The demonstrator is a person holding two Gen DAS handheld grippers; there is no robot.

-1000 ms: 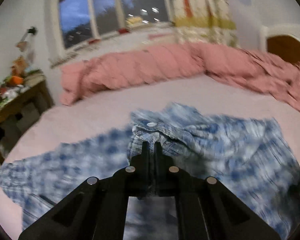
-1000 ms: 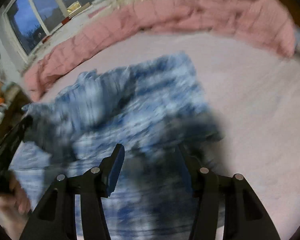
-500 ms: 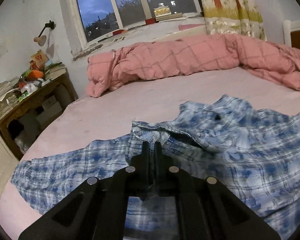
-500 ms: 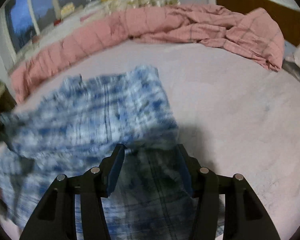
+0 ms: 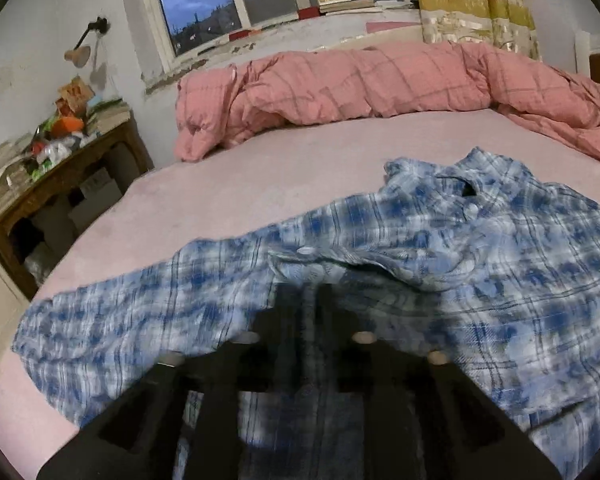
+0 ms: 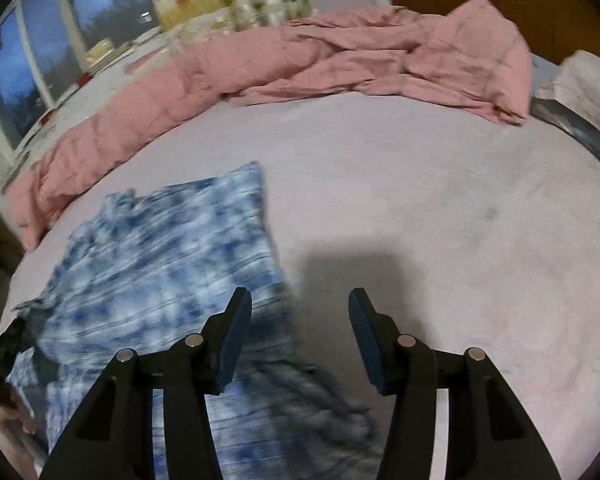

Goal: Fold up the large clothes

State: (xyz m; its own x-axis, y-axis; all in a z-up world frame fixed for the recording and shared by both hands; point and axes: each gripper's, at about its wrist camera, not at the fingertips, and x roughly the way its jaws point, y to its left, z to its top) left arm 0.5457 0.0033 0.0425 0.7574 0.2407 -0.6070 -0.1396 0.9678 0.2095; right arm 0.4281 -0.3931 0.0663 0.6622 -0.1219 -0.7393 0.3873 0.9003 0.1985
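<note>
left gripper (image 5: 305, 300): black, blurred | right gripper (image 6: 300, 320): black, blue pads (image 6: 238, 334), 4 silver screws

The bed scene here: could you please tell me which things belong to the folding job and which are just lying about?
Part of the job:
- blue-and-white plaid shirt, spread on the pink bedsheet
- left gripper, blurred, over the shirt
- right gripper, open, holding nothing

Just lying about:
- rumpled pink checked duvet
- cluttered wooden side table
- wall lamp
- patterned curtain

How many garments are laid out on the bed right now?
1: the blue plaid shirt spread on the pink bed, in front of the left gripper. The rolled pink duvet could hide more.
</note>
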